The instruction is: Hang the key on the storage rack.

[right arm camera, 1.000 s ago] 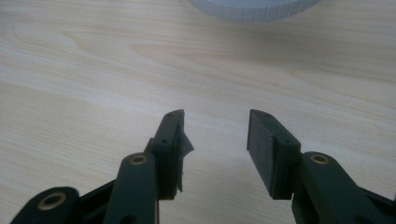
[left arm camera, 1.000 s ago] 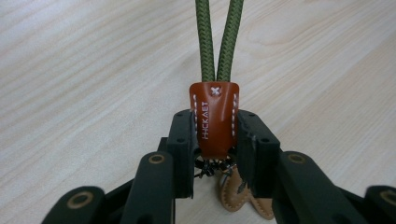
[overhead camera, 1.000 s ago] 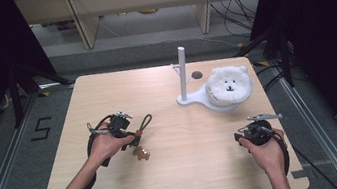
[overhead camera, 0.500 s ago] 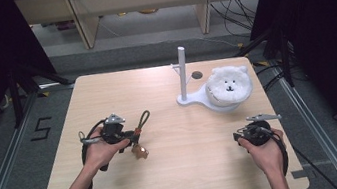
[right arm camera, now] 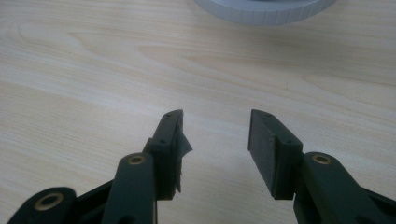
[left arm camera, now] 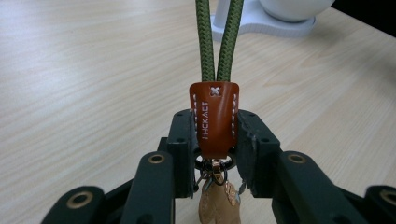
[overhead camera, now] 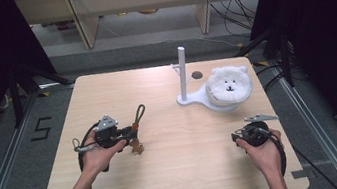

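A keychain [overhead camera: 135,128] with a green cord loop, a brown leather tab [left arm camera: 214,117] and a small tan charm lies at the left middle of the table. My left gripper [overhead camera: 127,133] is shut on the leather tab, the cord loop [left arm camera: 215,39] running away from the jaws and the charm [left arm camera: 215,205] hanging below them. A white stand [overhead camera: 184,76] with an upright post and side peg rises at the back right. Beside it sits a white fluffy bear face [overhead camera: 228,85] on a round base. My right gripper [overhead camera: 237,137] rests at the front right, open with nothing between its jaws [right arm camera: 215,140].
The wooden table [overhead camera: 178,174] has bare room in the middle and front. A small dark round spot [overhead camera: 197,75] lies next to the post. The stand's white base [right arm camera: 261,9] is just ahead of my right gripper. Shelving and cables lie on the floor beyond the far edge.
My left gripper has shifted slightly left and toward the front with the keychain held. The right gripper has stayed put.
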Available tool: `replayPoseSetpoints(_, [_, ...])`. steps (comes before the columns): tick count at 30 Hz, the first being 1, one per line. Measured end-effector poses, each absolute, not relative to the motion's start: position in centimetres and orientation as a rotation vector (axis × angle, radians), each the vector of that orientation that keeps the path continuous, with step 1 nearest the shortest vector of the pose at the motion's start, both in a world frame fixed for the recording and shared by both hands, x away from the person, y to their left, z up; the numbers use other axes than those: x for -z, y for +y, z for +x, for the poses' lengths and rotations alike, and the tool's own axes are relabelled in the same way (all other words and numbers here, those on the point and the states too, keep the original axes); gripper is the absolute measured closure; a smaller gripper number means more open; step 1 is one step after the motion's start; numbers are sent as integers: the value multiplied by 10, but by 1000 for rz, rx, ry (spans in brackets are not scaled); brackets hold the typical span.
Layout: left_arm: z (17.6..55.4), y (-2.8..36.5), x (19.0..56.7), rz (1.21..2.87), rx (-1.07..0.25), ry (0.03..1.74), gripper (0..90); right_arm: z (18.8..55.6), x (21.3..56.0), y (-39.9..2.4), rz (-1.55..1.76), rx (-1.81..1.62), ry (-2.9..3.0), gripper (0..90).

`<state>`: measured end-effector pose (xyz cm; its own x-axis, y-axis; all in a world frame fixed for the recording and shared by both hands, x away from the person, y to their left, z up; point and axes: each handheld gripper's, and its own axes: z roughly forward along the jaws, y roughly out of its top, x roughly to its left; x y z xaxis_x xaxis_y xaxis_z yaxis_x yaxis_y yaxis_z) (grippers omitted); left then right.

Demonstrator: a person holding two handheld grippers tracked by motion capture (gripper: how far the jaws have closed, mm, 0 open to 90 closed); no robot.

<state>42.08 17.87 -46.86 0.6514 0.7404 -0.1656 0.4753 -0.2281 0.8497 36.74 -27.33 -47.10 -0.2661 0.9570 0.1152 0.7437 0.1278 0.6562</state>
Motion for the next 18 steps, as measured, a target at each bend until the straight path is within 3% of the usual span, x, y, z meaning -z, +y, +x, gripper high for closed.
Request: replayPoseSetpoints(18, [425, 176, 455, 1753, -410, 916, 679, 368, 473, -274, 1629, -859, 2079, 554])
